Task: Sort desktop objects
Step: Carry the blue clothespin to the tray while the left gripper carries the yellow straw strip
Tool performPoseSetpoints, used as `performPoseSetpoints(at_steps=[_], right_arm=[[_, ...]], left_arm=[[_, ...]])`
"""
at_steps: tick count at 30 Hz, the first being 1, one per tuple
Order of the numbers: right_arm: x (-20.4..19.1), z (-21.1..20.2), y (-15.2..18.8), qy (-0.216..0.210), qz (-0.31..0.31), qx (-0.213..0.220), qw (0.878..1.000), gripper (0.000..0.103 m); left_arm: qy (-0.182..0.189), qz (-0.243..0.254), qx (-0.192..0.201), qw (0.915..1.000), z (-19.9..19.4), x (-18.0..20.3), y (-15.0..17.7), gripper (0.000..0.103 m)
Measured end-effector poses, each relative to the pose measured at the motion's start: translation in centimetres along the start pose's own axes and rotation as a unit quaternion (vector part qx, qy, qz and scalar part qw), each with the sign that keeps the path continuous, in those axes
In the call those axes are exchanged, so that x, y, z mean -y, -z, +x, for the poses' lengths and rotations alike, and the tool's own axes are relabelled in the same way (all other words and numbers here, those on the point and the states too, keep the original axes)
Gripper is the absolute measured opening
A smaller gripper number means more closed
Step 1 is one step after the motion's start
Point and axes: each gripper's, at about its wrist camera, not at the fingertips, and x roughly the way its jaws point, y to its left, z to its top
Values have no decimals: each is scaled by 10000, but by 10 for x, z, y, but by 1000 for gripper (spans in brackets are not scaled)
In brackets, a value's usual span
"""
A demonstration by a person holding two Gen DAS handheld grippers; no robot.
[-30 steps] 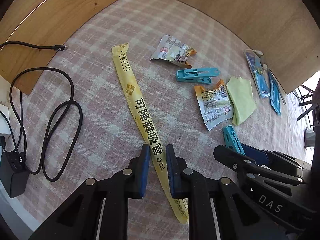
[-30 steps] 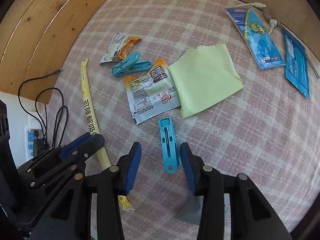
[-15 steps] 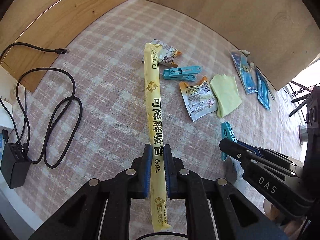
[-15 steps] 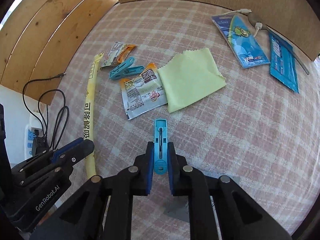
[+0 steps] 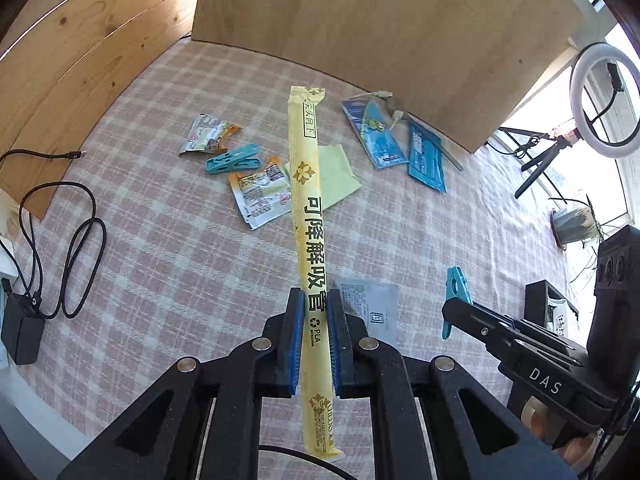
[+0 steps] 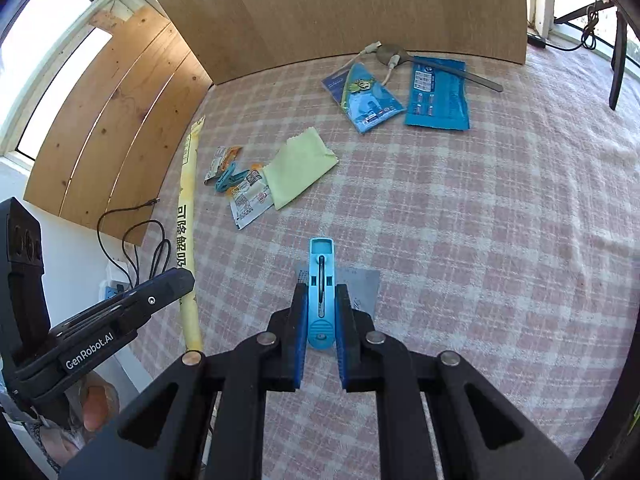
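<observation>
A black charger cable (image 5: 76, 248) coils left of the cloth; a ring light (image 5: 604, 108) stands far right.

Left gripper (image 5: 313, 316) and right gripper (image 6: 321, 312) both clamped, angled downward.

Yellow straw sleeve (image 5: 311, 236) crosses over the yellow cloth (image 5: 338, 176) and the edge of a snack packet (image 5: 262, 194), hiding part of each. Grey packet (image 5: 370, 310) half covered by the left gripper (image 5: 313, 322); its print too small to read. Second blue clip (image 5: 454, 296) (lower end hidden) disappears into the right gripper (image 6: 321, 316). Black charger (image 5: 18, 330) cut by the frame's left edge.
</observation>
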Motion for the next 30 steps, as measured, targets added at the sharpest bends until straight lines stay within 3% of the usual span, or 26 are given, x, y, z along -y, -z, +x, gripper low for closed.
performPoseSetpoints(at_steps=[7, 12, 17, 22, 30], right_arm=[[73, -61, 40, 90, 687, 454, 9966, 12], [130, -115, 76, 362, 1164, 812, 9892, 12], [192, -168, 122, 669, 1777, 1152, 9750, 12], [245, -218, 173, 975, 2367, 1478, 9553, 12], [310, -266, 242, 1346, 3139, 1774, 9230, 12]], left_arm=[[374, 822, -203, 9957, 5, 93, 22, 10], [727, 1551, -328, 9847, 4, 173, 52, 10], [1103, 2298, -456, 9659, 4, 258, 92, 10], [1417, 2993, -643, 9414, 5, 335, 134, 10], [1674, 3786, -848, 9063, 11, 427, 187, 10]])
